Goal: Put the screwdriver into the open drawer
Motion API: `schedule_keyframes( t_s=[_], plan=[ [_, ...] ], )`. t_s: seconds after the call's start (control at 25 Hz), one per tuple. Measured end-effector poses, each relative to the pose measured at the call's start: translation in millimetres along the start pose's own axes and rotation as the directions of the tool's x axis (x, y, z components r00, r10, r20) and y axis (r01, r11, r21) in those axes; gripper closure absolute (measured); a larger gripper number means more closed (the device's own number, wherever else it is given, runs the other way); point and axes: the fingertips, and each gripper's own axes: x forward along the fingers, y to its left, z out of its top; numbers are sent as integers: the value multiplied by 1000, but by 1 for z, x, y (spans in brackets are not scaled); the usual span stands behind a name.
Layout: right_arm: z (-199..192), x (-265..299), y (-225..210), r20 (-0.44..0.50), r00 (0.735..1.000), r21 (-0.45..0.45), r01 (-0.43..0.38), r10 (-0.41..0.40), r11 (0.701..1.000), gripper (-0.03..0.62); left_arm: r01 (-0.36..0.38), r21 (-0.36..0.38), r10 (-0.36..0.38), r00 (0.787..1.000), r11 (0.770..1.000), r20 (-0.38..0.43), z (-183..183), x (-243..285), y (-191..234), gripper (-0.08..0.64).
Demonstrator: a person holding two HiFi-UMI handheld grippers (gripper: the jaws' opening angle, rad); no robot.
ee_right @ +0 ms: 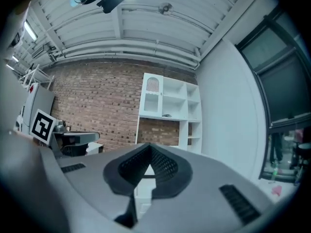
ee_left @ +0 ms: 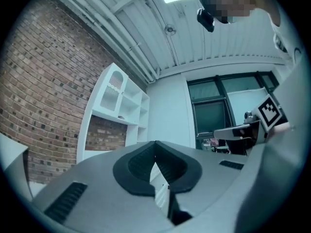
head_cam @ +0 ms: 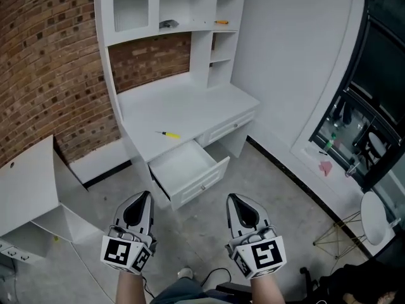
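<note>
Both claws clenched, empty: left gripper (head_cam: 143, 196) at 7 o'clock, right gripper (head_cam: 233, 199) at 5. The screwdriver (head_cam: 169, 134) lies on the desk (head_cam: 183, 103), 11 o'clock of the open drawer (head_cam: 185, 164).

White worktop (head_cam: 190, 103) with its open drawer (head_cam: 204, 183) pulled out from the front edge, seen from above. A yellow-handled screwdriver (head_cam: 169, 134) lies flat on the worktop, just behind the drawer's left rear corner. On the upper shelf (head_cam: 190, 28), well behind the drawer, rest a small grey object (head_cam: 168, 24) and, further right, a small orange item (head_cam: 221, 22).
</note>
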Motion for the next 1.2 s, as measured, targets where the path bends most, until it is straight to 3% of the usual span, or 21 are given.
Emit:
schedule_keyframes(
  t_s=[0.24, 0.44, 0.68, 1.2],
  plan=[
    [-5, 67, 23, -38, 995, -41, -94, 93, 995, 582, -2, 11, 2, 999, 1000, -41, -15, 31, 51, 546],
    [-13, 112, 28, -73, 992, -73, -107, 101, 992, 581, -12, -2, 12, 998, 1000, -67, -30, 46, 84, 546],
    [-30, 169, 16, -99, 983, -49, -160, 154, 986, 581, -46, -9, 45, 995, 999, -93, -50, 85, 117, 546],
    [-66, 357, -68, -168, 960, -7, -230, 225, 973, 580, -92, -4, 91, 986, 996, -140, -84, 240, 193, 537]
  ],
)
